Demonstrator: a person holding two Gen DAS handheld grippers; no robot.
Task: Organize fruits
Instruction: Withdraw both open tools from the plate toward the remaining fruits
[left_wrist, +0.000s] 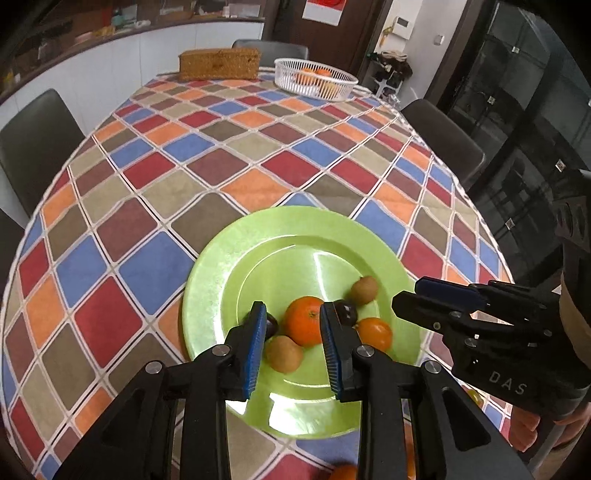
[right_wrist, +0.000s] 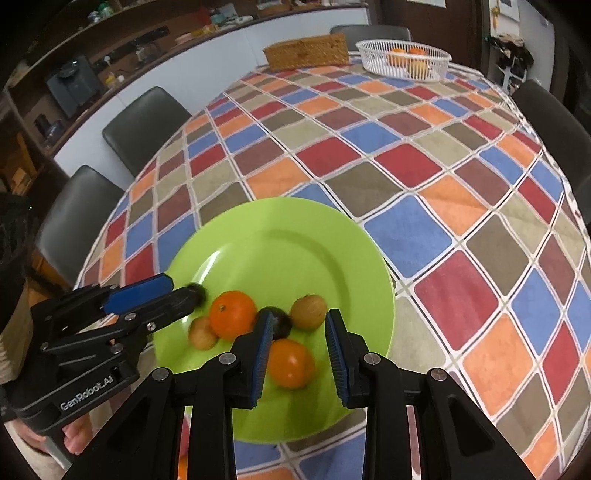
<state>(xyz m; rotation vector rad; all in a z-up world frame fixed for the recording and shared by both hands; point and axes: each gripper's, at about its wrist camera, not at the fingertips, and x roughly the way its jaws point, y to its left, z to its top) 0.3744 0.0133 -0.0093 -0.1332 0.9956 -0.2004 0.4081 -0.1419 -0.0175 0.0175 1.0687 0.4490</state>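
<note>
Starting on your left, your left gripper (left_wrist: 291, 308) hangs tilted down over the near half of the green plate (left_wrist: 221, 266). Its blue pads stand a narrow gap apart and clamp nothing. A small dark fruit (left_wrist: 272, 324) peeks out just behind its left finger. The big orange (left_wrist: 304, 321) lies straight ahead of the gap, with a kiwi (left_wrist: 284, 353) below it, nearer to you. A second dark fruit (left_wrist: 345, 311) sits just past the right finger.

Further right on the plate are a smaller orange (left_wrist: 376, 332) and a second kiwi (left_wrist: 364, 290). Your right gripper (right_wrist: 300, 314) hovers over these, also tilted down. Its pads are likewise slightly apart and empty, with the smaller orange under its left finger and the second kiwi just ahead of the gap.

Far beyond both grippers, at the other end of the table, a white basket (left_wrist: 314, 79) already holds a few orange fruits. A wicker box (left_wrist: 219, 64) stands to its left.

As I judge it, the sorting is partly done at most. Six pieces lie mixed on the plate, none is in a grip, and another orange (left_wrist: 343, 473) shows at the near edge beneath your left gripper. Where each kind should go, the pictures do not say.
</note>
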